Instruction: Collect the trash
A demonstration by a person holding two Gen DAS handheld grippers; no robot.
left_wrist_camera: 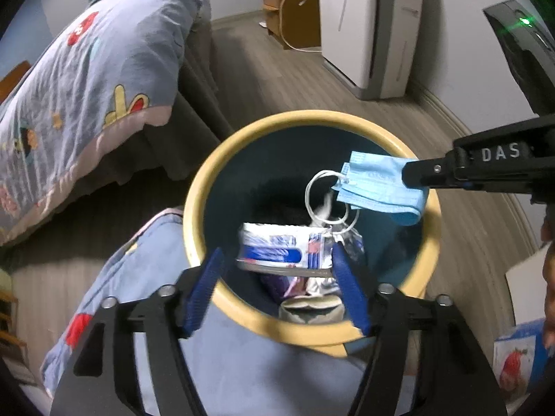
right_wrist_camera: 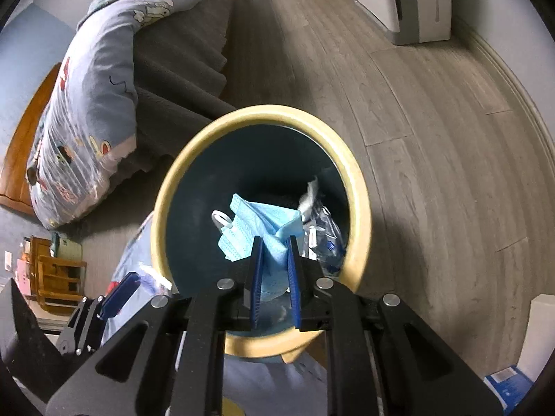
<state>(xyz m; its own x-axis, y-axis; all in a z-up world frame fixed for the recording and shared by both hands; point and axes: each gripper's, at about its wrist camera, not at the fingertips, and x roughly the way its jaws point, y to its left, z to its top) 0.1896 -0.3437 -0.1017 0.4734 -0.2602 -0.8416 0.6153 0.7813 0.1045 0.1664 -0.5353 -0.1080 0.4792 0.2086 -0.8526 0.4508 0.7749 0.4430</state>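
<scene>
both wrist views, looking steeply down into a round waste bin [left_wrist_camera: 197,187] with cream rim and dark teal inside, standing on grey wood-look floor [right_wrist_camera: 416,111] beside a bed with a blue cartoon-print quilt [left_wrist_camera: 90,79].

left tool [left_wrist_camera: 279,270]: blue pads spread wide over the near rim of the bin. white-and-blue foil wrapper [left_wrist_camera: 277,251] between the pads, over the bin opening, its right end at or just beside the right pad; contact there hard to judge through motion blur. no visible pinch by the left pad.

right tool [right_wrist_camera: 275,263]: pads pressed nearly together, pinching a folded light-blue face mask [right_wrist_camera: 260,222]. mask hanging over the bin mouth, white ear loops [left_wrist_camera: 322,197] dangling below the rim line.

deeper in the bin: clear crumpled plastic [right_wrist_camera: 322,228] and a white scrap [right_wrist_camera: 310,194] against the far-right wall.

behind, against the wall: white upright appliance [left_wrist_camera: 350,24].
</scene>
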